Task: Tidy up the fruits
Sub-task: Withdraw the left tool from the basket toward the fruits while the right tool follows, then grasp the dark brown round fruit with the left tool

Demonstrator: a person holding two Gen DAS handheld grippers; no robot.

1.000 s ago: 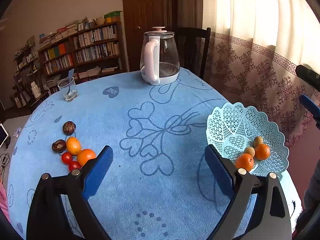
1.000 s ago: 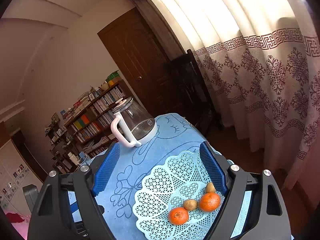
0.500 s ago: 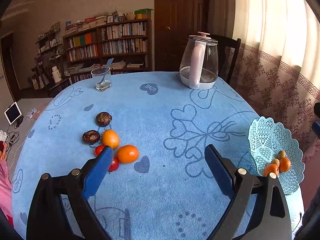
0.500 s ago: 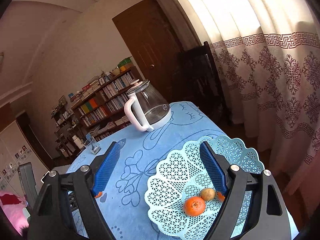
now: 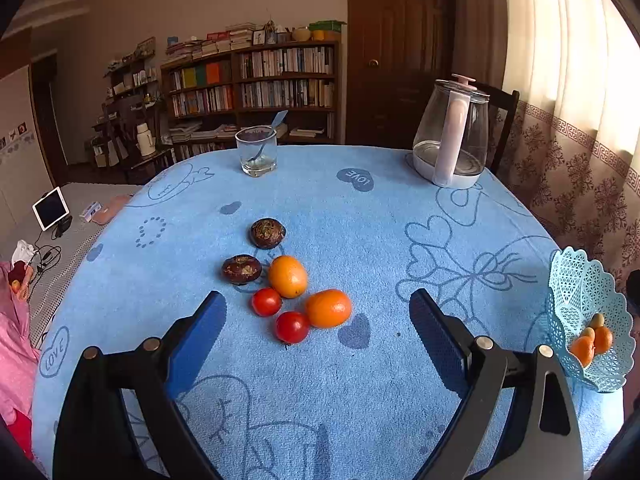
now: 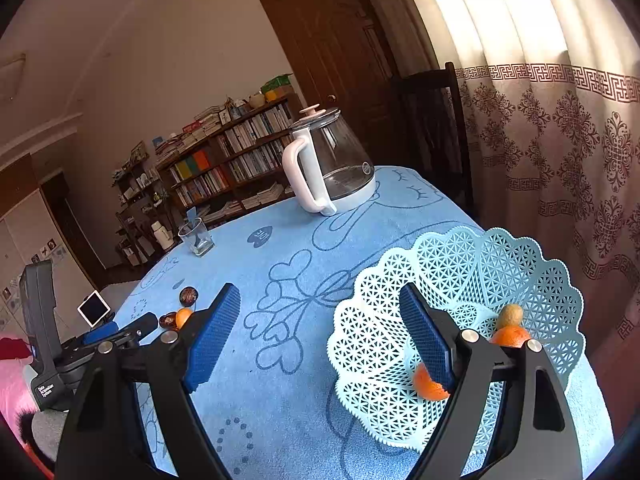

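The light-blue lattice basket (image 6: 460, 276) at the table edge holds two oranges (image 6: 510, 336) and one greenish-brown fruit (image 6: 510, 313), maybe a second behind it. The right gripper (image 6: 320, 336) hangs over its near rim, jaws wide and empty. The left gripper (image 5: 318, 344), also wide and empty, faces the loose fruits (image 5: 288, 276) on the blue tablecloth (image 5: 360, 400). The glass kettle (image 6: 330, 160) contains a little water

A matt, nubbly blue terry cloth (image 5: 360, 216) covers the worktop; the pale blue openwork plastic basket (image 6: 472, 264) looks smooth, the clear glass kettle (image 5: 452, 136) glossy.
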